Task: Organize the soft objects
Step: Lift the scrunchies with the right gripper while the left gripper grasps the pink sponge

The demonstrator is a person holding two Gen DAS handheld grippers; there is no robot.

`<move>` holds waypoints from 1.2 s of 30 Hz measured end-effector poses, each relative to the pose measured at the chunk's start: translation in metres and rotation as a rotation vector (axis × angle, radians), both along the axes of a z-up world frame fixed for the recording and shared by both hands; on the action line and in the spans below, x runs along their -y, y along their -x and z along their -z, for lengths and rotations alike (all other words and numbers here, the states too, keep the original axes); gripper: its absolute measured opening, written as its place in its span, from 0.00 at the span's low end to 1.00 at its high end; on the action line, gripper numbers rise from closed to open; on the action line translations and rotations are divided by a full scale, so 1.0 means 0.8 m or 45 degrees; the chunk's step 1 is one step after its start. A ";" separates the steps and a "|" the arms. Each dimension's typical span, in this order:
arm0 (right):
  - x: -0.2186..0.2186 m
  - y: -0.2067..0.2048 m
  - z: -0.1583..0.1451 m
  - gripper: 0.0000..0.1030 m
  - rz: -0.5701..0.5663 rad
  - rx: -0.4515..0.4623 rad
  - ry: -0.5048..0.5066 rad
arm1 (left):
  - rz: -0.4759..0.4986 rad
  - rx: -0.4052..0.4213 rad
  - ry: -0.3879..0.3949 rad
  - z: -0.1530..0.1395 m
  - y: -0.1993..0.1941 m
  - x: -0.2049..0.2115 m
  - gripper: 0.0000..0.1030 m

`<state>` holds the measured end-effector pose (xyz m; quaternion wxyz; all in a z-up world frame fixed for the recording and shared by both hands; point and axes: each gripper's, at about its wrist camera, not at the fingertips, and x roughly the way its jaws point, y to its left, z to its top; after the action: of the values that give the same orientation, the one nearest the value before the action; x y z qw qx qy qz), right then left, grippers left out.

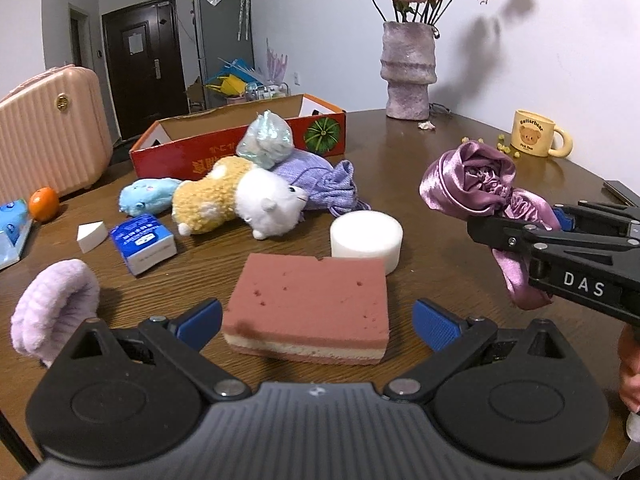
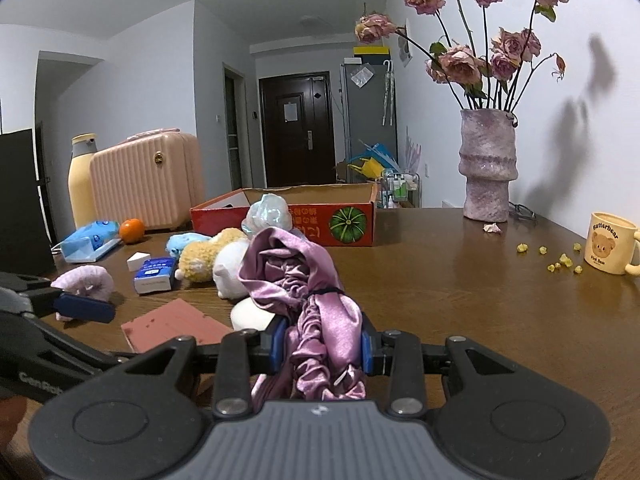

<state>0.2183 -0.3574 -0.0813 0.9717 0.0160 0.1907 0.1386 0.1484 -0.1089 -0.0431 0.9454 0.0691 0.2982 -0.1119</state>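
Presently catalogued: pink sponge [image 1: 306, 306], flat on the wooden table [image 1: 460, 184], lying directly ahead of the left gripper [image 1: 318, 326] and framed between its two blue pads [image 1: 200, 322], neither pad touching; jaws spread wide, nothing grasped. Long axis of the sponge running across the gripper's line, side to side, so the jaws span the long dimension rather than the short. White foam disc [image 1: 366, 238] just behind the sponge's far right corner, touching or nearly so. Right gripper [image 2: 320, 350] clenched on a bunched purple satin cap [image 2: 304, 288], held clear of the table, off to the right of the sponge and above it. Red cardboard box [image 1: 240, 142] at the far side of the table, open-topped, beyond a heap of plush toys [image 1: 240, 196]; judged the likely destination. Nearer hand for the sponge: left, plainly. Judged next: left gripper forward and down, perhaps rolled to take the narrower side.
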 end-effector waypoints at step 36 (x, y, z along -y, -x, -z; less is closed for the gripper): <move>0.005 -0.013 0.008 0.34 -0.003 -0.072 -0.024 | 0.034 0.001 -0.095 0.013 -0.037 0.007 1.00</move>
<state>0.2290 -0.3611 -0.0878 0.9655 0.0289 0.2167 0.1412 0.1777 -0.1149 -0.0535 0.9407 0.1083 0.3006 -0.1135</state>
